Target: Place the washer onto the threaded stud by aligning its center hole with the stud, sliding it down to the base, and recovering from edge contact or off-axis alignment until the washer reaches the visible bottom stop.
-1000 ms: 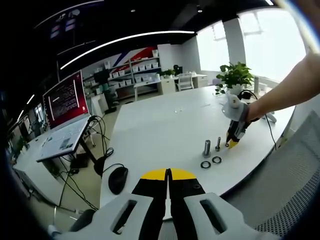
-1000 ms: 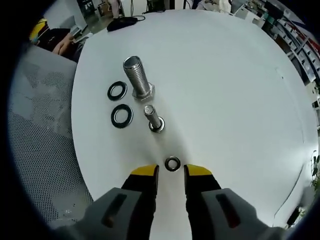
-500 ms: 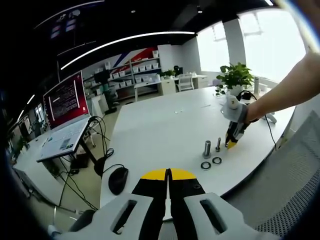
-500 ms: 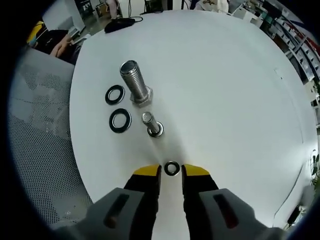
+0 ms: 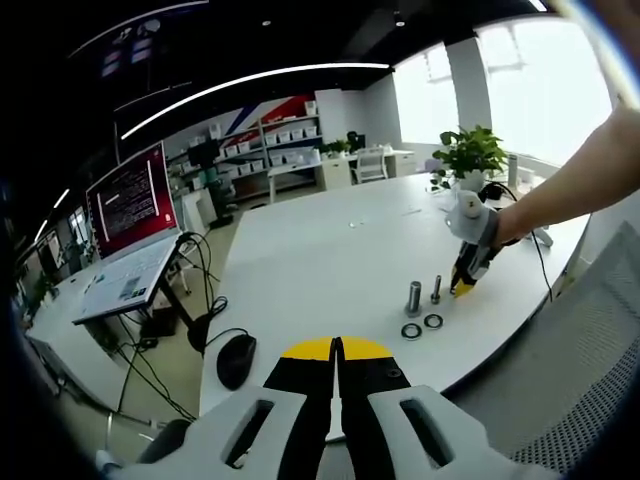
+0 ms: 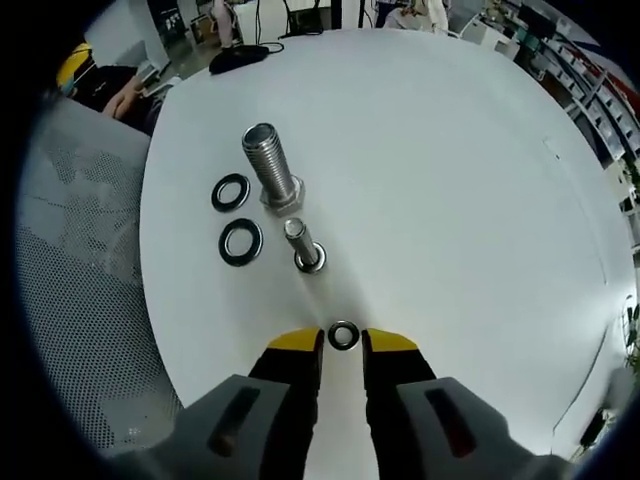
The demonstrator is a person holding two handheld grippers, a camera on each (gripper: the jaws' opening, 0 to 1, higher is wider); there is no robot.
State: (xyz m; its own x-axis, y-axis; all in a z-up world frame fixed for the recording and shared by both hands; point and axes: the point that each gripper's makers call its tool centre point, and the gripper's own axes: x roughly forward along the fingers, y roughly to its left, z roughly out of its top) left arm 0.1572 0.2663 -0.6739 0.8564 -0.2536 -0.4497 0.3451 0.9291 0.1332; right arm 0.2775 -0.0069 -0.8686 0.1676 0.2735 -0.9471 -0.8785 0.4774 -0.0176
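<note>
Right gripper (image 6: 343, 342), low centre of the right gripper view, stands with jaws parted, straddling the small washer (image 6: 343, 335) flat on the white table (image 6: 450, 180); grasp not yet made. Larger stud (image 6: 268, 166) upper left; smaller stud (image 6: 301, 244) directly ahead, axis upright. Two larger washers (image 6: 236, 217) lie left. Left gripper (image 5: 337, 352), clenched, sits well apart.

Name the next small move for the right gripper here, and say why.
Probably close the right gripper on the small washer. The washer lies flat on the white table between the open yellow tips, not yet gripped, and the thin stud stands just beyond it, still bare.
</note>
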